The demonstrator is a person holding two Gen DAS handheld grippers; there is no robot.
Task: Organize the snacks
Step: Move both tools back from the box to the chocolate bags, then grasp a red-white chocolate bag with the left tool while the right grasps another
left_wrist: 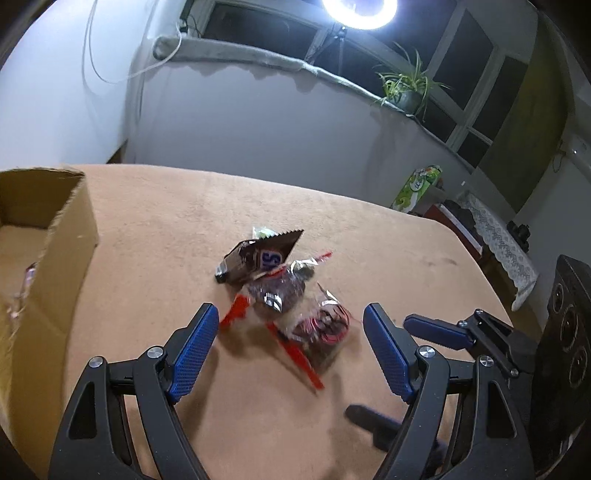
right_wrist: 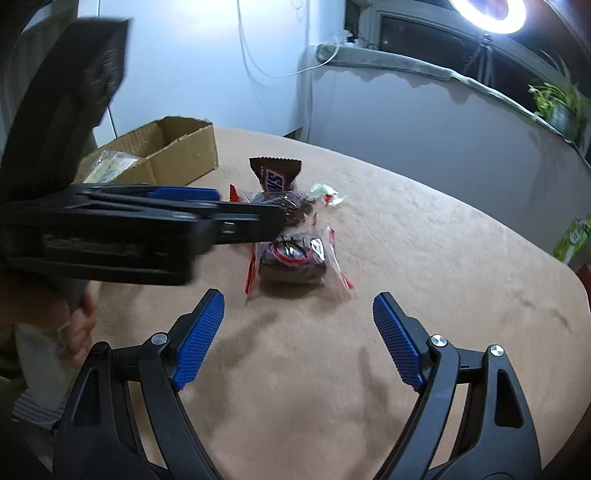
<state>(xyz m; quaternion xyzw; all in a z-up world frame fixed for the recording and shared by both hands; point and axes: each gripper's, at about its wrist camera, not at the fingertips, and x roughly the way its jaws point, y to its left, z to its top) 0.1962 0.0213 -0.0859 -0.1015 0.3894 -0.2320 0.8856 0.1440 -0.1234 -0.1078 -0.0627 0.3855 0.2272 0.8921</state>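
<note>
Both the left gripper (left_wrist: 288, 343) and right gripper (right_wrist: 299, 332) hover wide open and empty over a small heap of wrapped snacks (left_wrist: 280, 291) mid-table; best to close on one clear wrapper, then carry it left to the cardboard box (left_wrist: 70, 229), across bare tabletop (left_wrist: 184, 221).

We seem to be in a home room: a tan cloth-covered table (left_wrist: 332, 206), a potted spider plant (left_wrist: 406, 88) on the windowsill, a white lace-draped cabinet (left_wrist: 498, 240), and a glowing ring light (left_wrist: 360, 11).
</note>
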